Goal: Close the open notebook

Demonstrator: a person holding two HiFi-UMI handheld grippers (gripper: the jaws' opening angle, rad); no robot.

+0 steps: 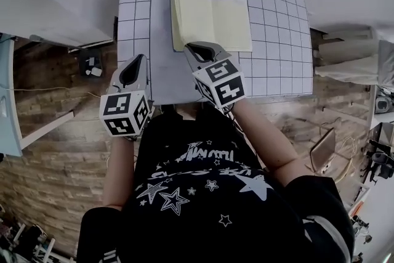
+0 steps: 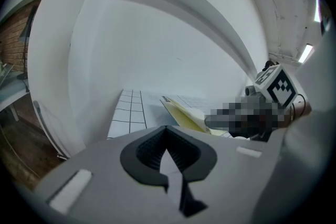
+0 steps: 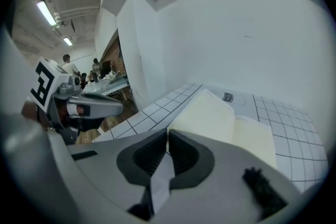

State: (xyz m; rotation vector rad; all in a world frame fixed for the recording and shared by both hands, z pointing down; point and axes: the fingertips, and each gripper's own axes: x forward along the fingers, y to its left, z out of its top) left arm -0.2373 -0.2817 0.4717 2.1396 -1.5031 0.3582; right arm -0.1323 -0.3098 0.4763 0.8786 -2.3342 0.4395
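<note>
The notebook (image 1: pixel 212 18) lies open in the upper centre of the head view, on the gridded desk (image 1: pixel 277 40). The right tool (image 1: pixel 199 47) sits at the near edge of its left-hand leaves, jaws nearly together, and seems to pinch a thin sheaf of them. The left tool (image 1: pixel 139 61) hangs at lower left, jaws together on nothing. I'd judge the paper light and limp, apt to bow, slip or crease. A firmer hold would be the stiffer cover at its outer edge, away from the spine.
</note>
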